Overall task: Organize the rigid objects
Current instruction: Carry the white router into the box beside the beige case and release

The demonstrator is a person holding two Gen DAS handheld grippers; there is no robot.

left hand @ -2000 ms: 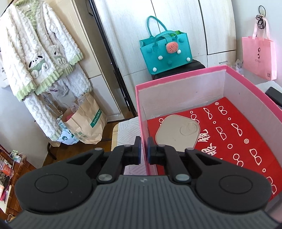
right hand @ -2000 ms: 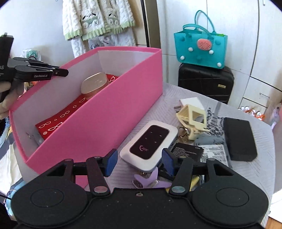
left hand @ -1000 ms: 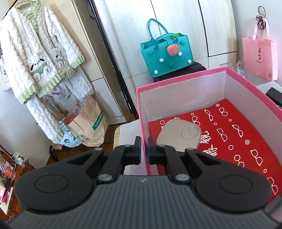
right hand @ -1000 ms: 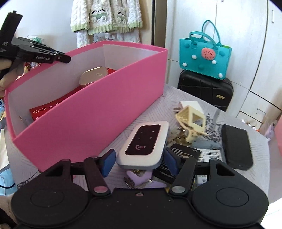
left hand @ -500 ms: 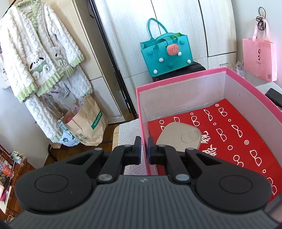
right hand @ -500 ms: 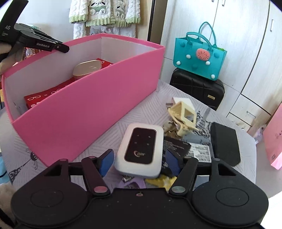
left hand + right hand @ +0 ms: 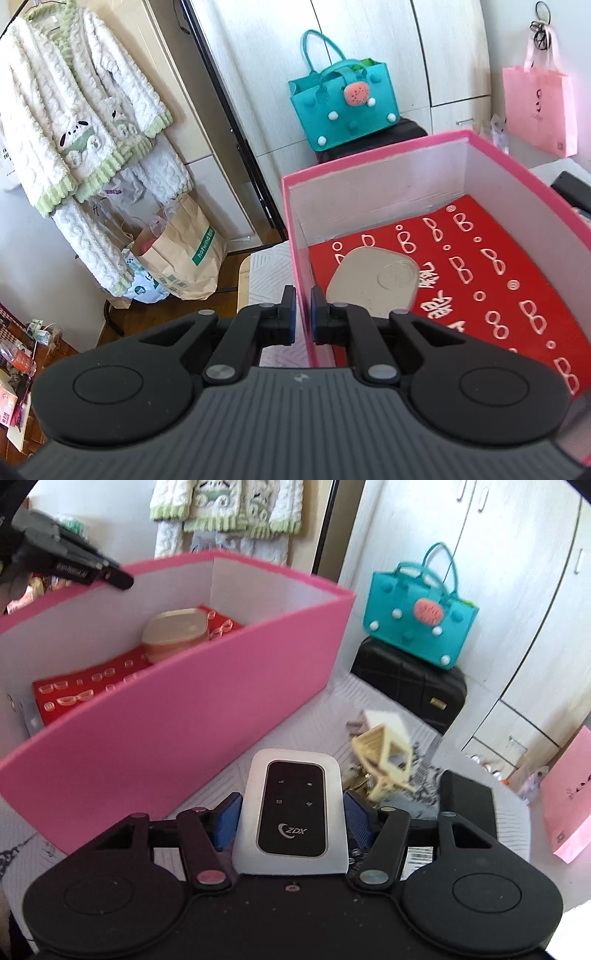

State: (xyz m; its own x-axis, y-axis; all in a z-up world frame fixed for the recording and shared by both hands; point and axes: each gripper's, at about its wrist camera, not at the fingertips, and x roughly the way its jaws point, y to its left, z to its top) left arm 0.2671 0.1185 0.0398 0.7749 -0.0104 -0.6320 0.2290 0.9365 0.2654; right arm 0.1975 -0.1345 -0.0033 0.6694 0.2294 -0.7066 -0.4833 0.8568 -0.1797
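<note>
I am noting that the right gripper [image 7: 291, 818], which half a second ago was straddling the white pocket router [image 7: 291, 808] with slack either side, is now pressing both blue pads against its edges; pickup appears secured. The router is sitting between the fingers, glossy black face up, rounded plastic shell. The left gripper [image 7: 303, 314] is remaining pinched on the near wall of the pink box [image 7: 295, 236], steadying it. Ahead-left of the right gripper, the stiff matte box is holding a smooth beige rounded case [image 7: 175, 633] on red printed lining.
</note>
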